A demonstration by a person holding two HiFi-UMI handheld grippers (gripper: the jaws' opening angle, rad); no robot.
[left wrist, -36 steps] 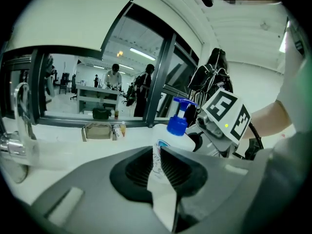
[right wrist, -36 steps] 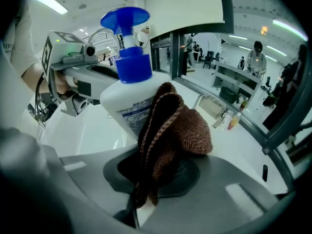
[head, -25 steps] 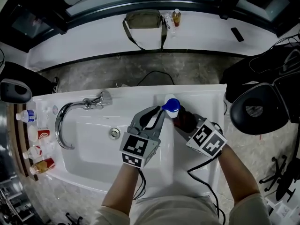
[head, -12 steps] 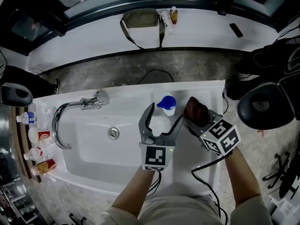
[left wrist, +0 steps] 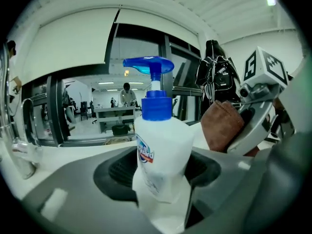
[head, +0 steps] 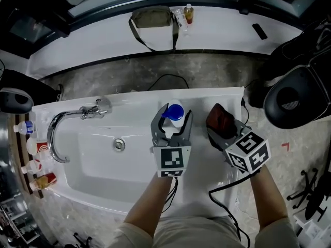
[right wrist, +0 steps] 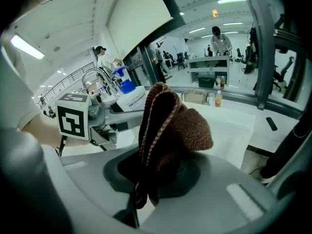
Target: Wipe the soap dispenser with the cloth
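- White soap dispenser with blue pump [head: 174, 112] stands upright on the white sink worktop [head: 207, 99], long axis vertical, spout toward the chrome faucet [head: 54, 130].
- Left gripper [head: 176, 119] — fingers released, flanking it.
- Right gripper [head: 220, 128] — fingers clenched on the brown knitted cloth [right wrist: 165, 130].

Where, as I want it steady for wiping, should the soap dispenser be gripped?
Grip the soap dispenser by its wide white body, below the blue pump head, coming from the person's side as the left gripper does; it stands upright, and the narrow pump would likely wobble.
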